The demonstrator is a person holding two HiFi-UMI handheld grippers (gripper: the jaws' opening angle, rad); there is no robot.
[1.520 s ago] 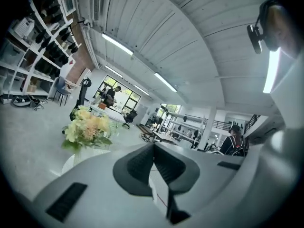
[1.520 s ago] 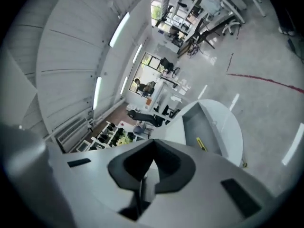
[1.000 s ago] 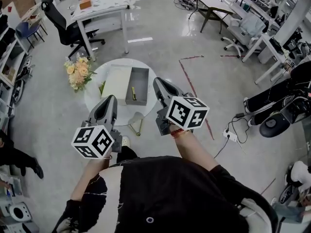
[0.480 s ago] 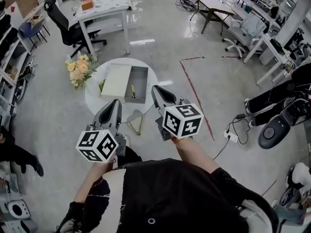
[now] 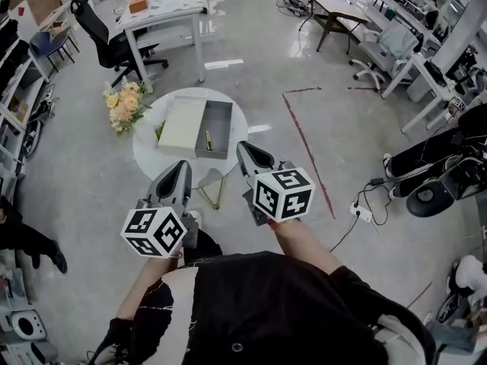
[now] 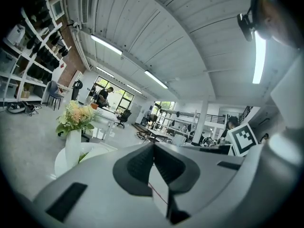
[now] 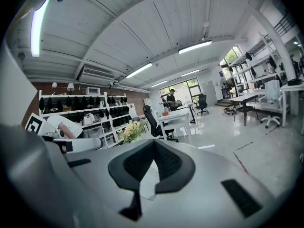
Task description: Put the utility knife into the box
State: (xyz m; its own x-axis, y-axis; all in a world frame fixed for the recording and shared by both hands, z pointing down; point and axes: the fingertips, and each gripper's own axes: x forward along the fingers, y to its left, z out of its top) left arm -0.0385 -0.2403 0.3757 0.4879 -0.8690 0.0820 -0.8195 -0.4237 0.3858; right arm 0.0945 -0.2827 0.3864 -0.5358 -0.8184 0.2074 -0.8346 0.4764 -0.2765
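The yellow utility knife (image 5: 208,141) lies inside the open grey box (image 5: 221,117) on a round white table (image 5: 156,162). The box's pale lid (image 5: 181,126) lies flat beside it on the left. My left gripper (image 5: 181,168) is held near the person's body, short of the table's near edge, with its jaws shut on nothing. My right gripper (image 5: 245,149) hovers by the table's near right rim, also shut and empty. In the left gripper view (image 6: 153,148) and the right gripper view (image 7: 154,146) the dark pads meet with nothing between them; both point up and away from the box.
A vase of flowers (image 5: 122,105) stands at the table's left edge, also seen in the left gripper view (image 6: 75,115). A white desk (image 5: 160,6) with a black chair (image 5: 103,40) lies beyond. Red tape (image 5: 304,139) marks the floor on the right, near cables and desks.
Both grippers have drawn back from the table toward the person, still shut. The knife stays in the box.
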